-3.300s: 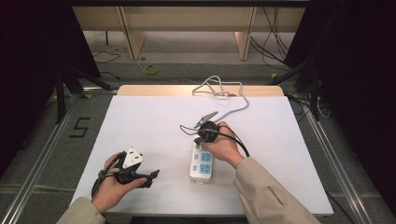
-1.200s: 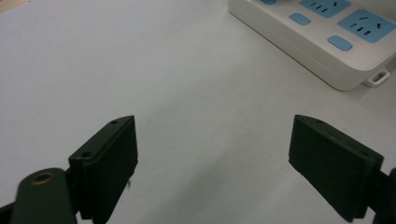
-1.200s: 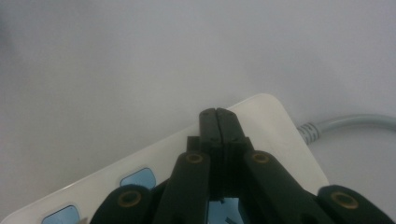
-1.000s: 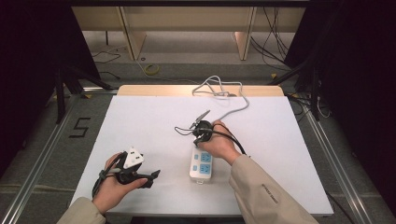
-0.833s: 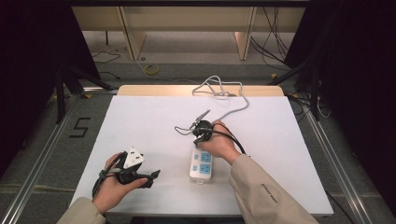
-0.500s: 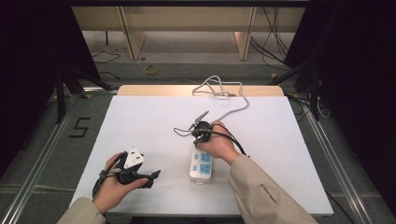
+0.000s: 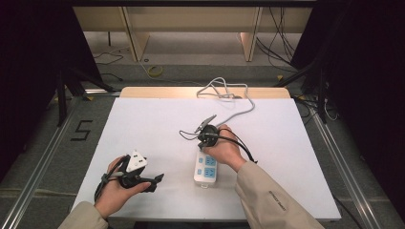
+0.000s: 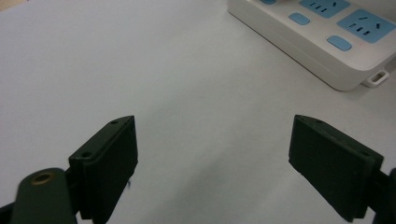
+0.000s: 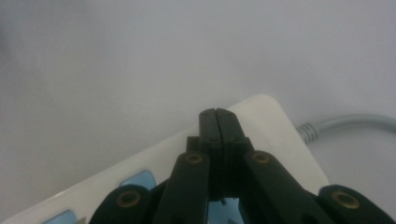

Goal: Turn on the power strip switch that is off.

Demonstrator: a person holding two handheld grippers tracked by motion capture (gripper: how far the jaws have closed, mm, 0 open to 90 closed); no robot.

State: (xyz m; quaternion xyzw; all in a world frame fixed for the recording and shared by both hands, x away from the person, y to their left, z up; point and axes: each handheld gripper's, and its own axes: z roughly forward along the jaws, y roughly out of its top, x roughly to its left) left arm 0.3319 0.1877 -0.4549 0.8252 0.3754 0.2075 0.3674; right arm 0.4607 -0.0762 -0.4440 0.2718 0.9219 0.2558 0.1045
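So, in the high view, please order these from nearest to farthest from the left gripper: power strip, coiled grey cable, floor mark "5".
From the left gripper:
1. Power strip, just to its right.
2. Floor mark "5", off the table's left edge.
3. Coiled grey cable, at the far edge.

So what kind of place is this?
Probably a lab recording booth: a white table inside a metal frame, dark curtains at the sides, a floor number and loose cables.

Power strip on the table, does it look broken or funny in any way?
Nothing stands out. The white power strip lies flat on the table, its blue sockets look whole, and its grey cable trails off the far edge. The right gripper is shut above its cable end; the left gripper waits open nearby.
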